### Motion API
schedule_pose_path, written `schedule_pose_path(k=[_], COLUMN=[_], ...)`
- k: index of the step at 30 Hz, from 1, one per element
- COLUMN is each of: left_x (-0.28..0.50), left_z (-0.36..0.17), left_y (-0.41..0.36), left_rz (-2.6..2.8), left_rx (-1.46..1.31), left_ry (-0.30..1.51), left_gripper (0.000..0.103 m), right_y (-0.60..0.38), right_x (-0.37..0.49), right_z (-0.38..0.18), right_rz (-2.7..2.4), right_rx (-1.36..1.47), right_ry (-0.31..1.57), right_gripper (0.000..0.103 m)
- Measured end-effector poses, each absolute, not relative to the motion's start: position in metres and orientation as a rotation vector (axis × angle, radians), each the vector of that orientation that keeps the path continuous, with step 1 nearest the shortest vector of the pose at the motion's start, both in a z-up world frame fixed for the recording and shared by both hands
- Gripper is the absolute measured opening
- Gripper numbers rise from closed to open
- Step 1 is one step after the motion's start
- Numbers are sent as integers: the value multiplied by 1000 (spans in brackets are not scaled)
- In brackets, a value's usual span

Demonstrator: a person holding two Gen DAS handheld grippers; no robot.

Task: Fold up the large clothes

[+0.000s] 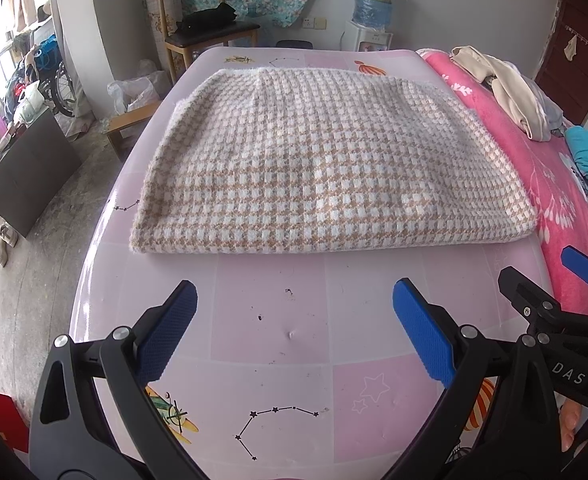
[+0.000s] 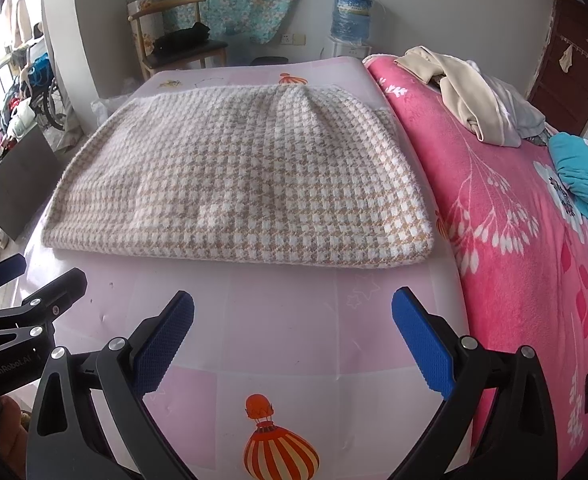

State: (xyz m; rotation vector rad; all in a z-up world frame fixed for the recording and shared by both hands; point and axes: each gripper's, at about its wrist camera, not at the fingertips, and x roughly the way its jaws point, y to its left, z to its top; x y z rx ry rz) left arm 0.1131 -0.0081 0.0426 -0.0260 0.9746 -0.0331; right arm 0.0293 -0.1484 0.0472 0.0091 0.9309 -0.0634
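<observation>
In the left wrist view, the left gripper [image 1: 294, 328] is held spread wide and empty above the pink table cover [image 1: 270, 308], and the folded houndstooth garment [image 1: 325, 160] is seen lying flat straight ahead of the fingers, its long axis running crosswise to them. In the right wrist view, the right gripper [image 2: 294, 328] is likewise shown wide apart and empty, with the garment ahead and slightly left, about equally near both grippers. The garment's underside layers and far edge cannot be made out.
</observation>
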Motion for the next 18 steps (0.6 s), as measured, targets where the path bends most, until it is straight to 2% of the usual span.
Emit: schedule_pose_path(k=[18], left_x=[113], left_z=[42], left_y=[-8], left_rz=[-35], left_rx=[-28], left_ry=[975], left_gripper=[95], right_y=[-148], right_x=[29], right_z=[47], right_rz=[-69], right_rx=[7], right_ry=[933], right_gripper=[97])
